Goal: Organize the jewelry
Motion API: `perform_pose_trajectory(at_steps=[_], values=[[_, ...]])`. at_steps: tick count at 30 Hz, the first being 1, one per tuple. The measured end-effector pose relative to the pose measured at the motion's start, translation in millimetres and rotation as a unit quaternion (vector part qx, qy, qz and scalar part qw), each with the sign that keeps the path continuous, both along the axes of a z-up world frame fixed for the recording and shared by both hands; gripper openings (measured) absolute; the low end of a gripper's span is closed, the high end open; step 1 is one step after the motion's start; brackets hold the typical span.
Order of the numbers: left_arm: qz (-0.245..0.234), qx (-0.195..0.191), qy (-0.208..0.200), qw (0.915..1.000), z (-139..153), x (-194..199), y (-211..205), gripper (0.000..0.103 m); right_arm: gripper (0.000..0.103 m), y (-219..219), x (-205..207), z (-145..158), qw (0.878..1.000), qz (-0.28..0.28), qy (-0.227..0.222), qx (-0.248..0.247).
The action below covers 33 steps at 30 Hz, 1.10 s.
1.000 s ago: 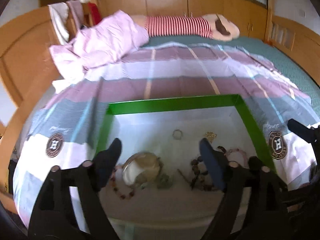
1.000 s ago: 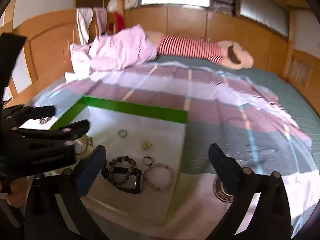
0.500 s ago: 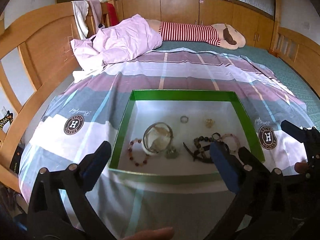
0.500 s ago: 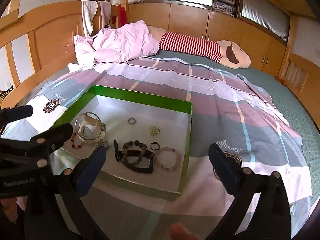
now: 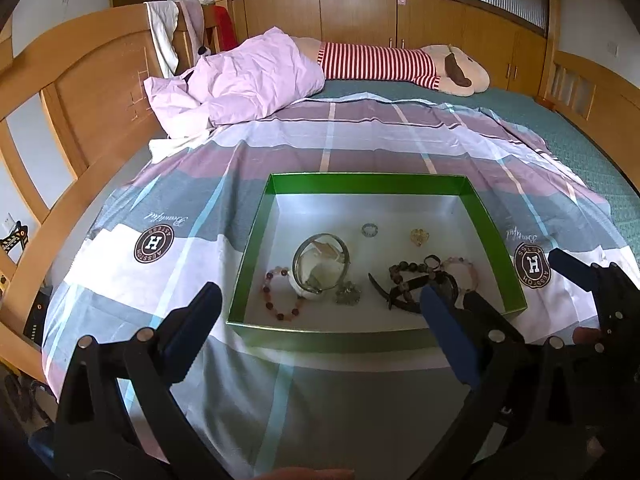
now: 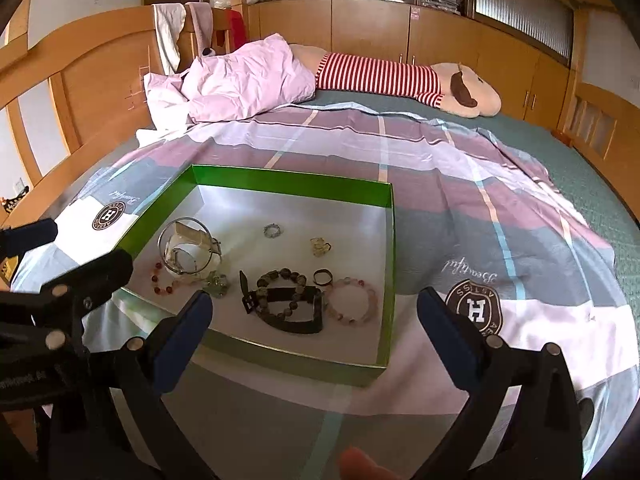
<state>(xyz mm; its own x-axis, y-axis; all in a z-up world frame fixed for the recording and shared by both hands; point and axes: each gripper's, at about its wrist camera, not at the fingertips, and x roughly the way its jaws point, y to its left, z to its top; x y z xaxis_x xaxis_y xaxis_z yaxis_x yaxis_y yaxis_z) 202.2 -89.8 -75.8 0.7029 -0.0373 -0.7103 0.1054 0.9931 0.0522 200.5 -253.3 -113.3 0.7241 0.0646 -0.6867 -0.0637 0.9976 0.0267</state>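
Note:
A green box (image 5: 276,188) (image 6: 288,184) with a white floor lies on the bed. In it lie a small glass jar (image 5: 320,262) (image 6: 188,252), a red bead bracelet (image 5: 276,300), a dark bead bracelet with a black strap (image 6: 284,300), a pink bead bracelet (image 6: 354,304), a dark ring (image 6: 322,278), a silver ring (image 5: 370,229), a gold ring (image 5: 419,236) and a silver charm (image 5: 348,294). My left gripper (image 5: 320,320) is open and empty, near the box's front edge. My right gripper (image 6: 312,320) is open and empty, over the front right corner.
The box sits on a plaid quilt (image 5: 360,136) over a teal sheet. A pink pillow (image 5: 256,76) and a striped plush toy (image 5: 400,66) lie at the far end. A wooden bed frame (image 5: 80,92) runs along the left.
Both grippers have pulled back and up from the box, which now sits farther away and whole in view. Both stay open and empty.

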Motion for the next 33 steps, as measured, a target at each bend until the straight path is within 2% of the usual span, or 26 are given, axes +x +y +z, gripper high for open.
perform_pose_trajectory(at_steps=[5,15,33], values=[[0.0,0.0,0.005,1.0,-1.8,-1.9,1.3,0.098,0.1,1.8,0.8,-3.9,1.0,-0.001,0.009,0.004],[-0.006,0.002,0.007,1.0,-0.6,-5.1,-3.7,0.099,0.1,5.3,-4.2,-0.1,1.0,-0.001,-0.004,-0.017],[-0.014,-0.001,0.013,0.9998,-1.8,-6.8,-9.0,0.099,0.1,7.6,-6.0,-1.7,1.0,0.002,-0.005,-0.025]])
